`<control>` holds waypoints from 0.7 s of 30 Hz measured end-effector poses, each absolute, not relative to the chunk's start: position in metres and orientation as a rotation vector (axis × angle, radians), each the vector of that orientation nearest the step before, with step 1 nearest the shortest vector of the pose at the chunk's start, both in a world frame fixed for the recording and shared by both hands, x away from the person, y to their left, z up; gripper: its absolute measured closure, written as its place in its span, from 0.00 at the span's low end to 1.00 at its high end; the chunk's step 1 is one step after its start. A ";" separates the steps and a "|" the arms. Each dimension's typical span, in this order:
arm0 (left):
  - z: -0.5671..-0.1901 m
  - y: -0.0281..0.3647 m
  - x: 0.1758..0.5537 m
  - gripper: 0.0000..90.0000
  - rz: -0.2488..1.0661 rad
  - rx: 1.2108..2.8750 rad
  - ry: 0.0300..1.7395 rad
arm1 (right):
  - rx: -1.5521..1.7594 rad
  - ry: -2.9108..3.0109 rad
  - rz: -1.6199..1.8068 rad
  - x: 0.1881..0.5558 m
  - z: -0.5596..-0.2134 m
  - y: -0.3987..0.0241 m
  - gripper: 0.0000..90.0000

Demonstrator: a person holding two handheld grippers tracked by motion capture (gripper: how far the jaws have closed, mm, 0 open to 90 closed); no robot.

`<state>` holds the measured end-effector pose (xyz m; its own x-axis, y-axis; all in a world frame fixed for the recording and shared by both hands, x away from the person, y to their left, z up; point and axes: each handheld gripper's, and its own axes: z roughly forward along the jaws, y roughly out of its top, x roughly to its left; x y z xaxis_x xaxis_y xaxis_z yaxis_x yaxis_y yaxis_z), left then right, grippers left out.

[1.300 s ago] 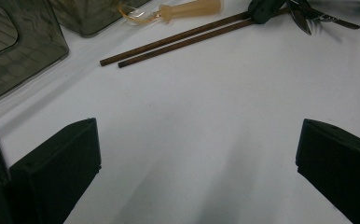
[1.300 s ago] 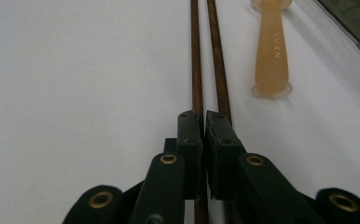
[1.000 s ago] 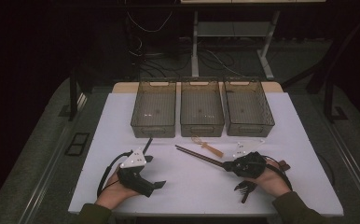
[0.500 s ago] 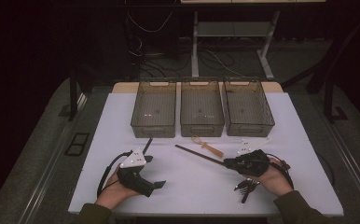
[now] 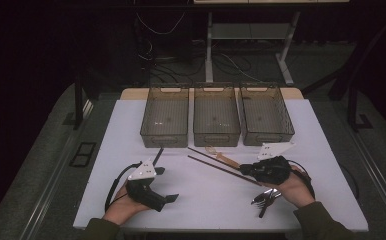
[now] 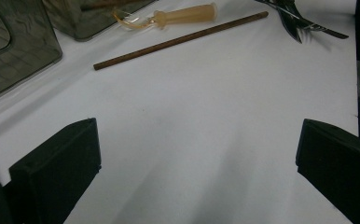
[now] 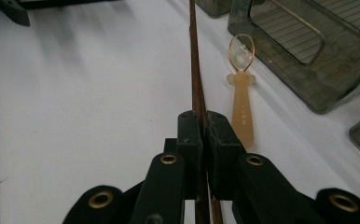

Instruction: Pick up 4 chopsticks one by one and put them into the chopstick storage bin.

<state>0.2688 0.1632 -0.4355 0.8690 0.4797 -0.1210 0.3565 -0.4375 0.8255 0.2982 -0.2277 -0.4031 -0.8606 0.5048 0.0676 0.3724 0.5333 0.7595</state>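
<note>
The right gripper (image 7: 200, 128) is clamped on the chopsticks (image 5: 216, 162) near one end — they point toward the middle bin (image 5: 216, 116), probably to go inside it. The left gripper (image 6: 192, 163) waits with jaws wide apart, holding nothing.
</note>
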 end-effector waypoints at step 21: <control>-0.434 0.162 0.267 0.00 0.165 2.069 0.611 | 0.873 2.520 1.303 0.319 -0.383 -0.211 0.94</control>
<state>0.2674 0.1620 -0.4344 0.8666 0.4843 -0.1205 0.3577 -0.4344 0.8267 0.3193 -0.2110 -0.3830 -0.8132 0.5715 0.1098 0.4200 0.4458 0.7905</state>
